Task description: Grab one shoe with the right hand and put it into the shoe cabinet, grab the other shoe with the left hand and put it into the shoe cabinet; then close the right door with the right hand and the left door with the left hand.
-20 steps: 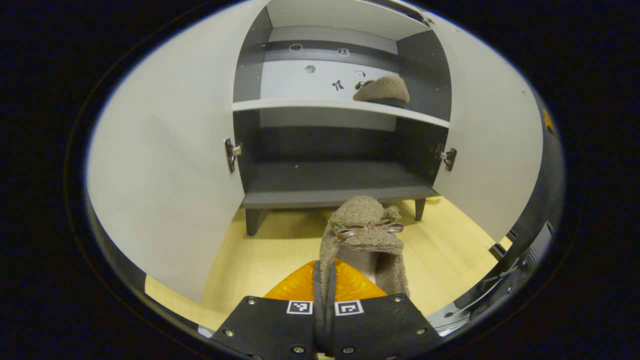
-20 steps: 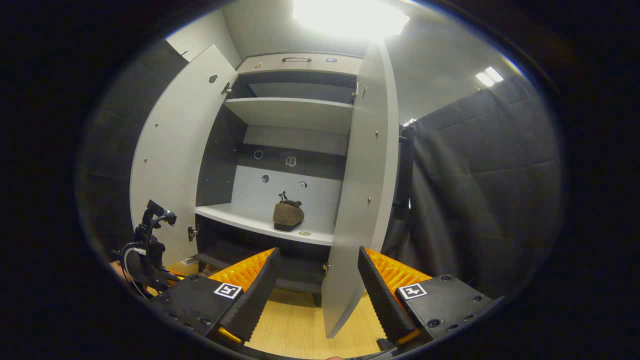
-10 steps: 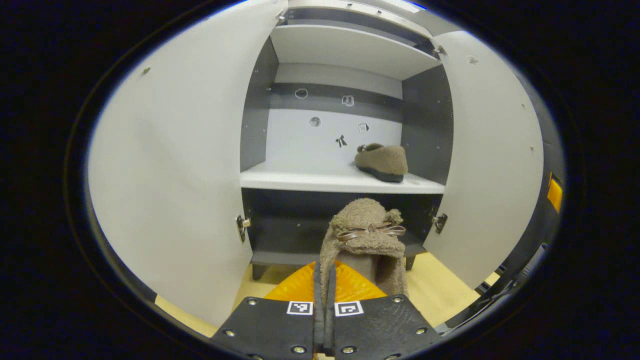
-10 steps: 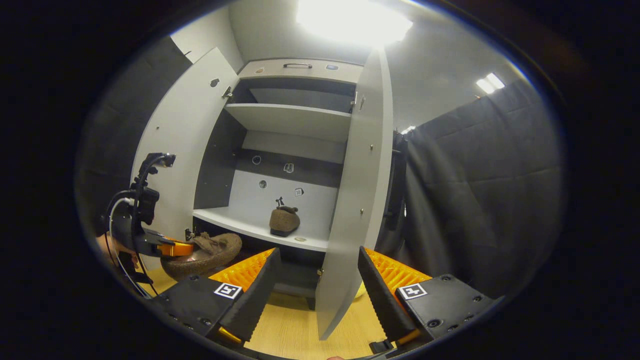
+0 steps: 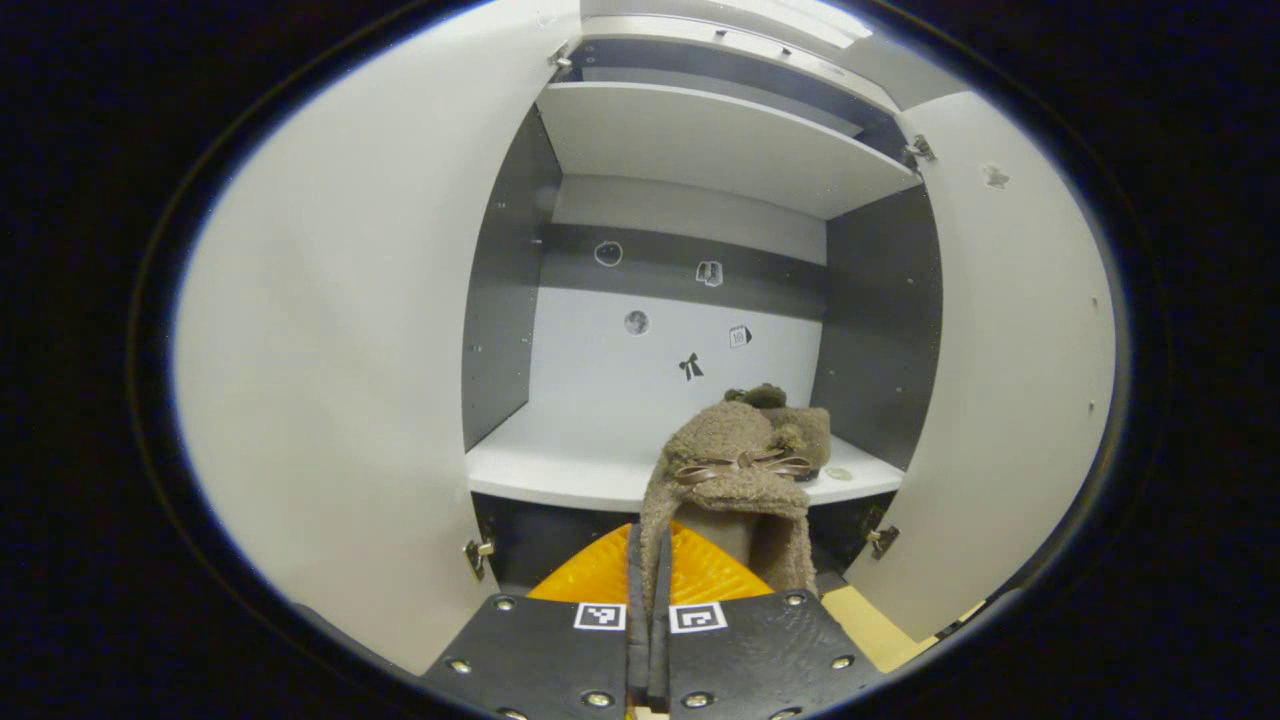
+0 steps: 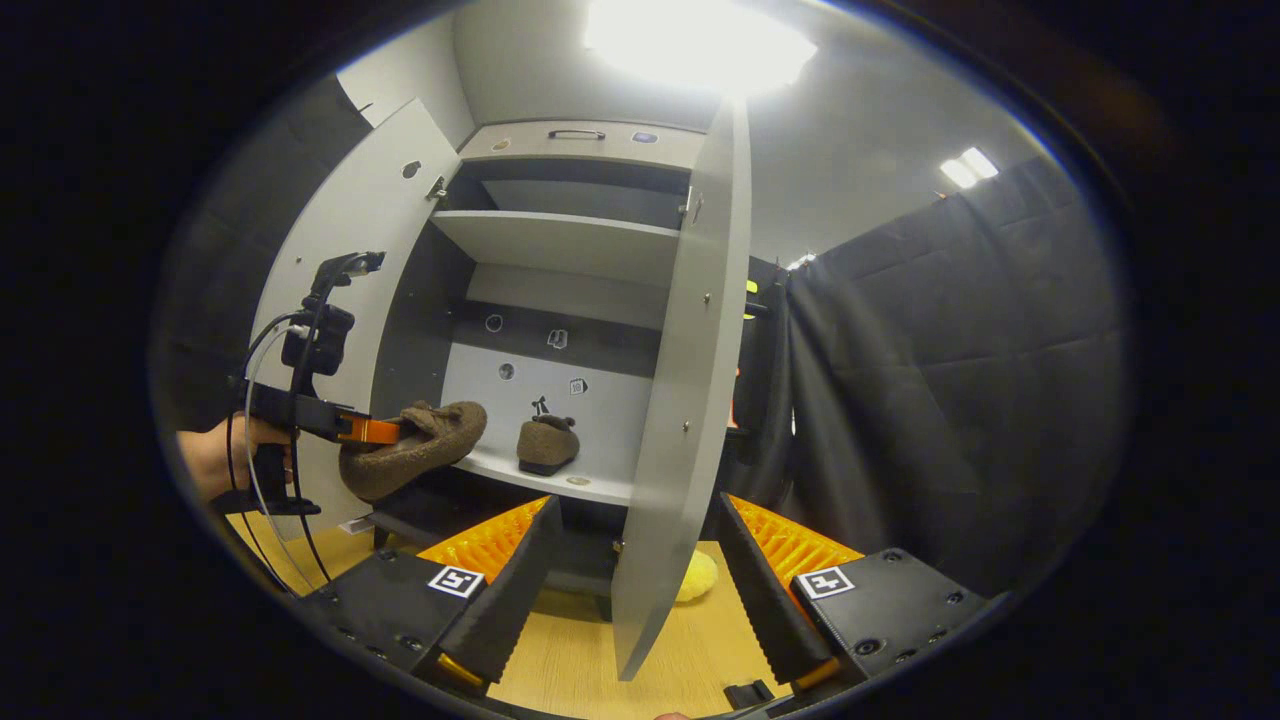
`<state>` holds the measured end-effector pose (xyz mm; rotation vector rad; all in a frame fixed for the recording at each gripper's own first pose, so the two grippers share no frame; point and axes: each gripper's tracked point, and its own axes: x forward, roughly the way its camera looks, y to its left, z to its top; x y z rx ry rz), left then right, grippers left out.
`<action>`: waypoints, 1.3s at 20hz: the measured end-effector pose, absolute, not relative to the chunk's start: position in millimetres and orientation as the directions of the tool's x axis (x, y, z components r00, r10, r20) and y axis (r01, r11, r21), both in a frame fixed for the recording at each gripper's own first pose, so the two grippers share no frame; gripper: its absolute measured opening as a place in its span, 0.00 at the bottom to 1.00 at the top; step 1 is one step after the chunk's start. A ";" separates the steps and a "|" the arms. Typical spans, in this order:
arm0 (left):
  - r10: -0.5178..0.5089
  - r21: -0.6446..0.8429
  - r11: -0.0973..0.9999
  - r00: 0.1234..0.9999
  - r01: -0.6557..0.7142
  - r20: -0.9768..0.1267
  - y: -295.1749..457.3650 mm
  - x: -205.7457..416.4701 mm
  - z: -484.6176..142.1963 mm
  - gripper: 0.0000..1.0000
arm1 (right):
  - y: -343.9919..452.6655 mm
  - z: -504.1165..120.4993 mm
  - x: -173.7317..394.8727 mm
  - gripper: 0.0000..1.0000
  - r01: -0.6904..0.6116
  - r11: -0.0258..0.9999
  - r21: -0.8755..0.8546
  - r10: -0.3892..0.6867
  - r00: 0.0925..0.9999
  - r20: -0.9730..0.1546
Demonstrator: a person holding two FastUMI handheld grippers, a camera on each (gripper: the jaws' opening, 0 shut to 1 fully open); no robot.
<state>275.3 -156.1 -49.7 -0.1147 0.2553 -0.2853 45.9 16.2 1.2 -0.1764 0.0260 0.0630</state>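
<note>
Going left to right from the shoe cabinet (image 6: 560, 330): its left door (image 6: 350, 260) stands wide open, and just in front of that door the left hand-held gripper (image 6: 375, 431) carries the second shoe (image 6: 415, 460), toe toward the middle shelf (image 6: 530, 478). In the left gripper view the left hand-held gripper (image 5: 648, 560) is closed tight, both fingers (image 5: 640, 570) pinching the fuzzy heel rim of the shoe (image 5: 735, 470), which hangs level with the shelf's (image 5: 570, 465) front edge.

The step in hand, as I judge it, is setting this shoe down on the shelf. To do it well, carry it in over the shelf's bare left part, well clear of the first shoe (image 6: 547, 445), which already sits toward the right side of the shelf (it shows partly behind the carried one in the left gripper view (image 5: 800, 425)). Keep the sole flat, lower until it rests on the shelf, then open and draw straight back so the soft rim does not drag the shoe out.

Further right, the right door (image 6: 675, 400) is edge-on and open. The right hand-held gripper (image 6: 635, 560) waits in front of it, fingers spread wide with nothing between them but the door's edge beyond.
</note>
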 end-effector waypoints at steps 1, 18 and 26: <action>-0.286 -0.148 0.955 0.932 0.258 -0.223 -156.3 286.1 -43.2 0.01 | 11.2 0.8 46.1 0.97 -0.054 0.984 -0.172 0.050 0.998 -0.029; -0.173 -0.158 0.980 0.909 0.120 -0.379 -170.7 460.5 -66.7 0.01 | -1.6 -28.6 60.1 0.98 -0.015 0.996 -0.092 0.006 0.995 -0.100; -0.186 -0.152 0.979 0.899 0.135 -0.397 -169.4 458.1 -53.6 0.57 | 2.6 -26.3 61.7 0.97 -0.019 0.998 -0.066 0.013 0.995 -0.095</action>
